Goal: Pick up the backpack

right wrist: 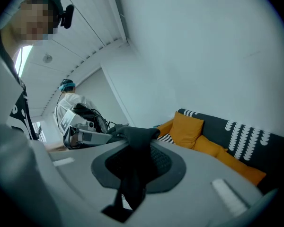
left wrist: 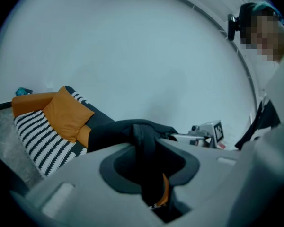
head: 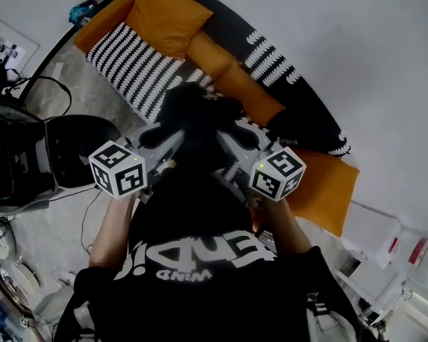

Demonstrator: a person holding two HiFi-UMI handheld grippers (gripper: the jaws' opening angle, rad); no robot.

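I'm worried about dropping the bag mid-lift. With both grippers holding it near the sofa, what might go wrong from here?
1. The left gripper and right gripper each pinch only a narrow fold of black strap, so the backpack might slip out under its own weight.
2. A loose cable lies on the floor at the person's left; a step that way may snag it.

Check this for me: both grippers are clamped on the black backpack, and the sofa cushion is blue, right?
Not quite: the cushion on the sofa is orange, not blue, as the head view shows. The left gripper and right gripper are indeed both clamped on the black backpack.
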